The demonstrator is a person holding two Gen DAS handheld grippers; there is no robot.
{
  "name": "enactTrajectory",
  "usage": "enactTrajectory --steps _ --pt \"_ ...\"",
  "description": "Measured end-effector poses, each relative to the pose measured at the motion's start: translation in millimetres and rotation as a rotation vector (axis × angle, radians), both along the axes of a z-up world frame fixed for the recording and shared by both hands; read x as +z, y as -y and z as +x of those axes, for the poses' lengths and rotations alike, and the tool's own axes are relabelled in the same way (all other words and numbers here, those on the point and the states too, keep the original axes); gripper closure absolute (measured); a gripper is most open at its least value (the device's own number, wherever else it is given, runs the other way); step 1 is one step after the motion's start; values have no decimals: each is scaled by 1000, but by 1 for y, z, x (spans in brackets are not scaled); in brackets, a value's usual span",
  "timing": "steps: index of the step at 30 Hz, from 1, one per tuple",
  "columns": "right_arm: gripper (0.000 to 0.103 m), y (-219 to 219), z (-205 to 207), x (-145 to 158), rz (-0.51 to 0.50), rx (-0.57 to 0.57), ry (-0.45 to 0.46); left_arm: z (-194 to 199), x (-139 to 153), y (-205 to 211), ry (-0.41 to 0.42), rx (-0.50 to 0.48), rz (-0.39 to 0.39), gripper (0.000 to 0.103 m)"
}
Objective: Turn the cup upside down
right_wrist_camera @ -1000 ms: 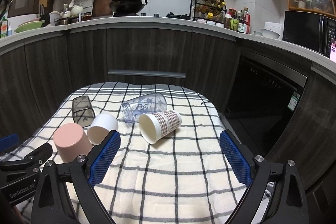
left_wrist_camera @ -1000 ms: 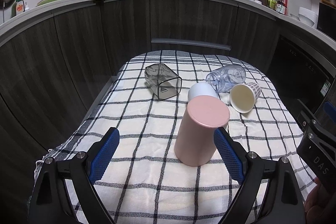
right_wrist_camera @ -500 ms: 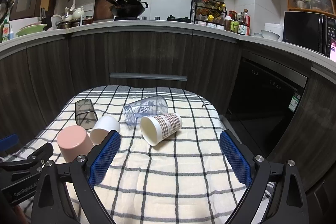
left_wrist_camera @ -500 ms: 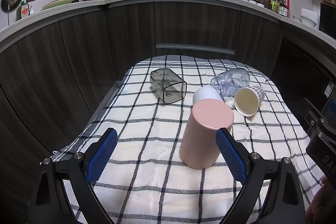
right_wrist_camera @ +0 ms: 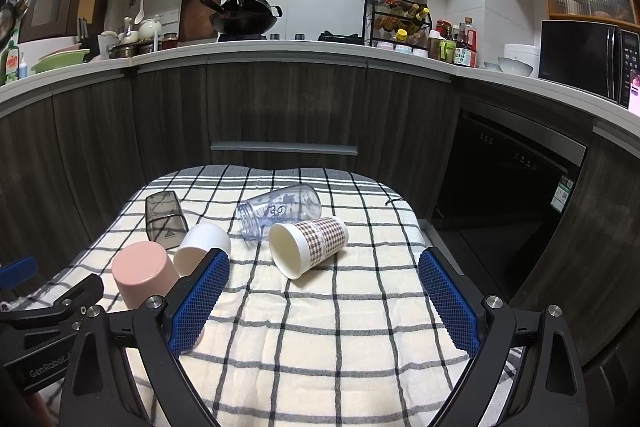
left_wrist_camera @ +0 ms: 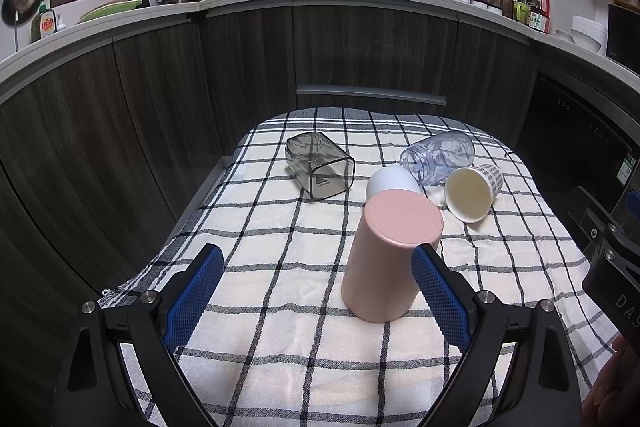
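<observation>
A pink cup [left_wrist_camera: 390,255] stands upside down on the checked cloth [left_wrist_camera: 280,227], just inside my left gripper's right finger; it also shows in the right wrist view [right_wrist_camera: 142,277]. A white cup [left_wrist_camera: 390,181] stands upside down behind it. A checked paper cup [right_wrist_camera: 308,245] lies on its side, mouth toward me. A clear bottle [right_wrist_camera: 280,211] and a smoky square glass [left_wrist_camera: 320,169] also lie on their sides. My left gripper [left_wrist_camera: 316,291] is open and empty. My right gripper [right_wrist_camera: 324,297] is open and empty, in front of the paper cup.
The cloth covers a small table whose edges drop off left, right and far. Dark cabinets [right_wrist_camera: 280,107] stand behind it, with a dishwasher front [right_wrist_camera: 508,195] on the right. My left gripper's body [right_wrist_camera: 44,327] shows at the lower left of the right wrist view.
Both grippers have drawn back and risen slightly, so the table looks farther away. The cups have not moved. Both grippers stay open.
</observation>
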State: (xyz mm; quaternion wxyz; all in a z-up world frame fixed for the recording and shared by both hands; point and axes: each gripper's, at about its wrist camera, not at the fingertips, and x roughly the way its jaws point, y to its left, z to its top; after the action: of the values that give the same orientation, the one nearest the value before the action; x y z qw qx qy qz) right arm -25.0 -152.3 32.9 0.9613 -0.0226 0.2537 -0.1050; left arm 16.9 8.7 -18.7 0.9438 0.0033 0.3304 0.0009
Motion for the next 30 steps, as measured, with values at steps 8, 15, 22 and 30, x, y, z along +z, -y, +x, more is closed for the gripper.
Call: enactTrajectory --steps 8,15,22,30 --pt "7 0 0 0 1 -1 -1 0 0 0 -1 -1 0 7" --pt "7 -1 -1 0 1 1 1 -1 2 0 3 -1 2 7" --pt "7 -3 0 -1 0 2 3 -1 2 1 3 -6 6 7" --pt "7 -4 0 -1 -1 3 4 1 2 1 -8 -19 -16 4"
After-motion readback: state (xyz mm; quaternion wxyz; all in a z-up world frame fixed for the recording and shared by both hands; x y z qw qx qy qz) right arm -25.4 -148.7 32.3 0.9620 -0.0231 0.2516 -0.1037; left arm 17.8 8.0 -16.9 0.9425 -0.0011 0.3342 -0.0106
